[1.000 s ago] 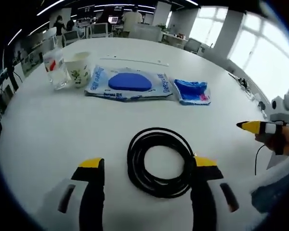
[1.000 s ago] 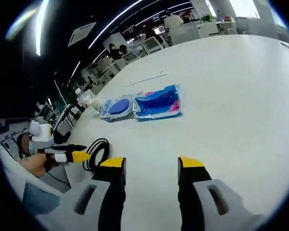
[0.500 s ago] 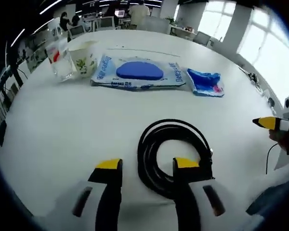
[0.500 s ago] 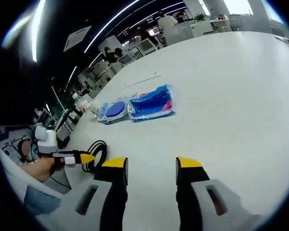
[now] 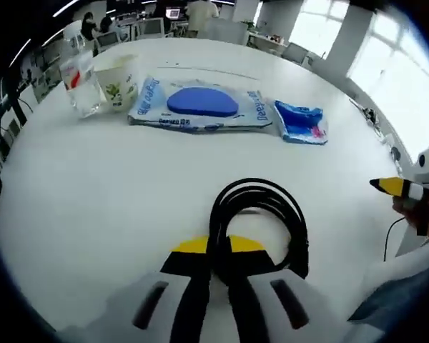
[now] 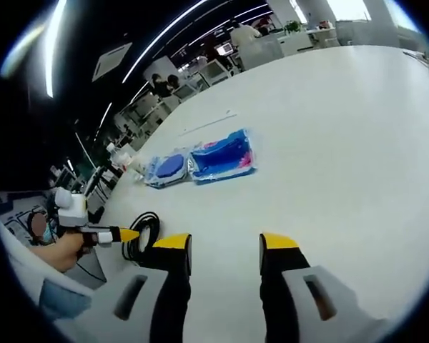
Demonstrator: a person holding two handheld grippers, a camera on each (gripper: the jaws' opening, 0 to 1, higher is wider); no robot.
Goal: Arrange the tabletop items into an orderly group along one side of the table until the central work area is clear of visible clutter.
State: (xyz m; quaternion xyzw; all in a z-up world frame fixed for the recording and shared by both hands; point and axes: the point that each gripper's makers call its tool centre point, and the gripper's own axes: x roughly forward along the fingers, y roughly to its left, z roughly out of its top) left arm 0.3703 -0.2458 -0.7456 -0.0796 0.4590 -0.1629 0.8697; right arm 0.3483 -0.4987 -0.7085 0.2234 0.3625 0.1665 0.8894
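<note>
The left claw (image 5: 213,251) is pinching the near side of the coiled black cable (image 5: 257,218), its jaws nearly together around the strands. The cable is lying on the white tabletop (image 5: 93,186) right at the claw's tips. Far ahead of it, a large blue packet (image 5: 200,111) and a small blue packet (image 5: 300,123) are sitting side by side, with a paper cup (image 5: 116,84) and a clear cup (image 5: 79,86) to their left. The right claw (image 6: 225,246) is hovering with jaws wide apart, holding nothing, the cable lying just to its left.
</note>
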